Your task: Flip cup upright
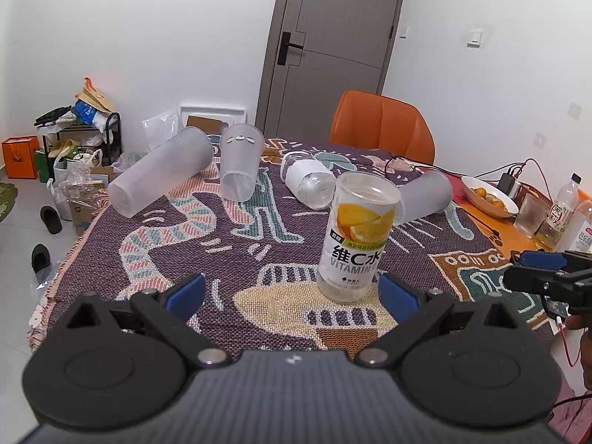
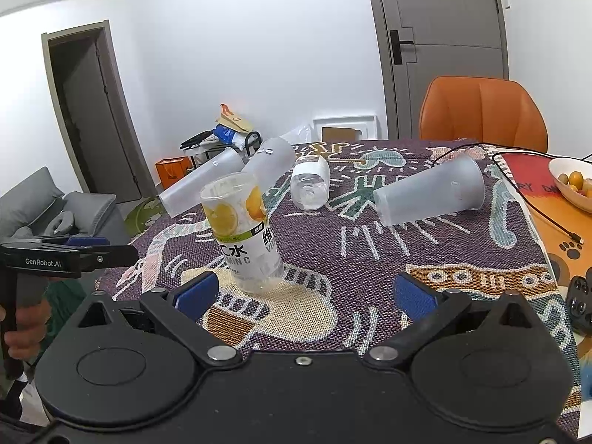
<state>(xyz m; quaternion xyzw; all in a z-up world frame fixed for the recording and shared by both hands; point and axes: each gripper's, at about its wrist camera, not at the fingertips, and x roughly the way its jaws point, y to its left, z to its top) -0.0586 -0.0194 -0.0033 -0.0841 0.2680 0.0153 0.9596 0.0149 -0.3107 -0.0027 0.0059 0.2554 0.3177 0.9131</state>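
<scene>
A clear cup with an orange-slice "Vitamin C" label (image 1: 355,236) (image 2: 242,231) stands upright, mouth up, on the patterned tablecloth (image 1: 222,244). My left gripper (image 1: 292,292) is open and empty; the cup stands just ahead of its right finger. My right gripper (image 2: 305,294) is open and empty, with the cup ahead of its left finger. Three frosted cups lie on their sides: far left (image 1: 161,172) (image 2: 201,183), back middle (image 1: 240,168) (image 2: 268,161), and right (image 1: 425,194) (image 2: 431,190). A clear labelled cup (image 1: 307,179) (image 2: 310,183) also lies on its side.
An orange chair (image 1: 383,125) stands behind the table. A bowl of fruit (image 1: 488,194), bottles (image 1: 558,214) and cables sit on the orange table part at the right. Clutter and slippers lie on the floor at the left.
</scene>
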